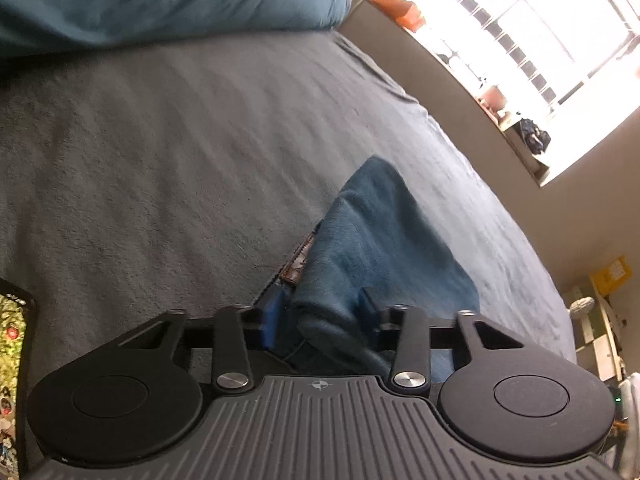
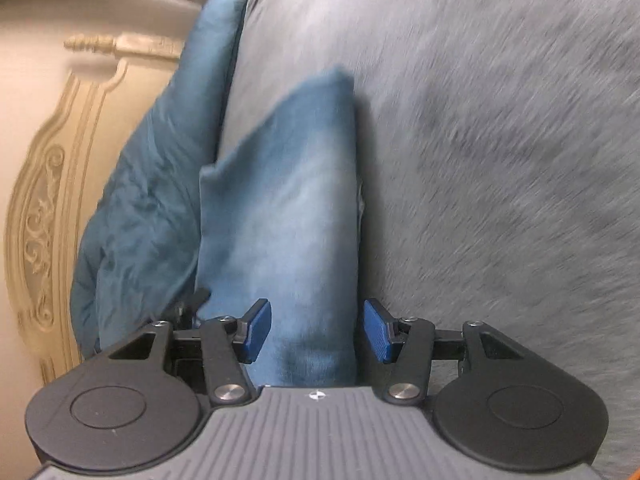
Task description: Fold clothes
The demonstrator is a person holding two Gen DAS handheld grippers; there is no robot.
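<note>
- In the left wrist view, the left tongs (image 1: 322,316) are seen nearest, with a bunched fold of blue jeans (image 1: 376,240) gathered between their blue pads (image 1: 269,320); the cloth is pressed against both pads, so the denim is pinched.
- A brown leather patch (image 1: 297,262) at the waistband is seen just beyond the left pad, at the left edge of the jeans.
- The jeans are laid on a grey blanket (image 1: 180,152) that covers the bed, and are stretched away from the left tongs to a folded corner.
- At the lower left edge of that view, the corner of a dark case with coloured stickers (image 1: 12,360) is caught.
- Farther off, a teal pillow (image 1: 160,0) is seen at the head of the bed, and a bright window (image 1: 540,40) with small items on its sill is seen beyond the bed's right edge.
- In the right wrist view, the right tongs (image 2: 316,330) are held spread, with the jeans (image 2: 288,220) running between the pads (image 2: 378,334); a gap is seen on the right side, and whether the left pad touches the cloth cannot be told.
- From there the jeans are seen as a long folded strip lying on the blanket (image 2: 500,160), which is blurred.
- Beyond the strip, to its left, the pillow (image 2: 152,200) is propped against a carved cream headboard (image 2: 44,216).
</note>
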